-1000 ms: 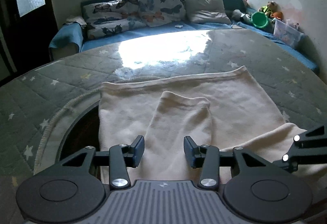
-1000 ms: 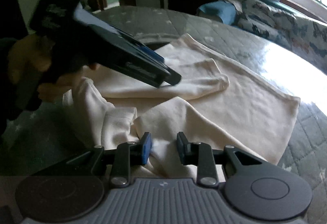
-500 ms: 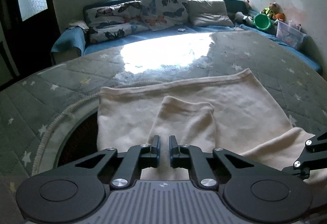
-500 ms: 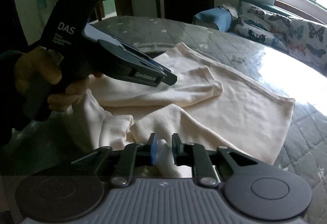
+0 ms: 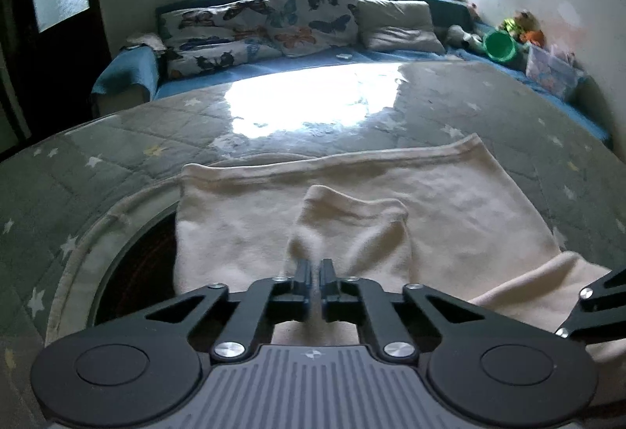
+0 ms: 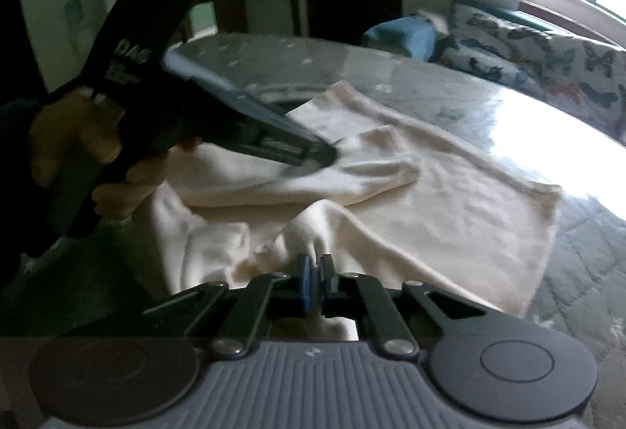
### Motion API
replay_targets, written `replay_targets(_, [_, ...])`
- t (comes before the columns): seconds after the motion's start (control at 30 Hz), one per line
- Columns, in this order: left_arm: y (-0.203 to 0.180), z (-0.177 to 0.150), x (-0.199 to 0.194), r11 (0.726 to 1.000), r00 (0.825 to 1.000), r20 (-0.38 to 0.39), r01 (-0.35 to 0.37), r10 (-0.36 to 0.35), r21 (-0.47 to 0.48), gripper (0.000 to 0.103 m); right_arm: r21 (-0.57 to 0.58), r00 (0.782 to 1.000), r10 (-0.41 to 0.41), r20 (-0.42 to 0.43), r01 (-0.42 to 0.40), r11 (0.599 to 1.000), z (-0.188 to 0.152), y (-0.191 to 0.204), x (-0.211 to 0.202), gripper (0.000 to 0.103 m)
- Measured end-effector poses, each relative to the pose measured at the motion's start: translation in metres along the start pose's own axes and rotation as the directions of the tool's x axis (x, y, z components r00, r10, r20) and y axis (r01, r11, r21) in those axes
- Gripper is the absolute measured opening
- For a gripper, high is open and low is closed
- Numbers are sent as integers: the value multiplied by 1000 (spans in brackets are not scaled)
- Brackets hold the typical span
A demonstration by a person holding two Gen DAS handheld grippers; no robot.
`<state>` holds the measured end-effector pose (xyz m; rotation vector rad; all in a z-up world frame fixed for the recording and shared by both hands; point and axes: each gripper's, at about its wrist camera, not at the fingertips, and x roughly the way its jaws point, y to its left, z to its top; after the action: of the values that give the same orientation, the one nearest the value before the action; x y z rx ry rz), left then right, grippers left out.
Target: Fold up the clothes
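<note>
the cream top (image 5: 450, 202) lies flat on the bed (image 5: 117, 163), hem away. the left hand-held gripper (image 5: 316, 274) pinches the left sleeve (image 5: 352, 229); the right hand-held gripper (image 6: 316, 272) pinches the right sleeve (image 6: 313, 225). both sleeves run toward the hem.

One cream garment (image 5: 450, 202), two grippers, three cushions, one green bowl (image 5: 500, 45).

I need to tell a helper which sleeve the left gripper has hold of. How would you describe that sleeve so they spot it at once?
Start from the grey star-quilted table and find the cream sweater spread flat on it. The sleeve lies folded across the middle of the sweater's body, its cuff pointing toward the window. Unlike the other sleeve bunched at the right gripper, this one lies flat, pinched by the left gripper.
</note>
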<state>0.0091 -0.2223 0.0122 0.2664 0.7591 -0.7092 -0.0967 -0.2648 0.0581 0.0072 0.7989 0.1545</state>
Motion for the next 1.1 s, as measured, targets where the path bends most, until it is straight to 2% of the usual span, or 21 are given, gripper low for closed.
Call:
replay_targets(0.17, [10,-1,-25,998,997,66,-32,35,-46,2,58,993,-85,82,80,995,-2,-19,-34,3])
replay_targets(0.33, [38,-6,-71,985,984,139,-91,112,-146,2,173,961,-229,154,202,964,-14,-58,-85,4])
replay_targets(0.43, [59,-19,-101,966,969,172,-139,179,-218,2,264,937,-308,166,258,929,-28,-83,-112,4])
replay_targets(0.57, [87,-40,-135,923,940,180,-224,289,-313,2,372,908,-393,148,317,873,-54,-113,-135,4])
replay_targets(0.7, [111,-64,-157,866,904,154,-315,398,-387,2,446,889,-448,100,362,818,-80,-137,-143,4])
replay_targets(0.8, [129,-82,-164,823,887,106,-365,449,-435,2,478,887,-459,45,385,790,-102,-147,-144,4])
replay_targets(0.93, [150,-105,-164,780,881,29,-402,472,-480,2,506,882,-471,-8,410,759,-123,-151,-145,4])
replay_targets(1.1, [167,-123,-154,763,902,-43,-389,430,-516,3,537,877,-478,-47,425,729,-141,-156,-150,4])
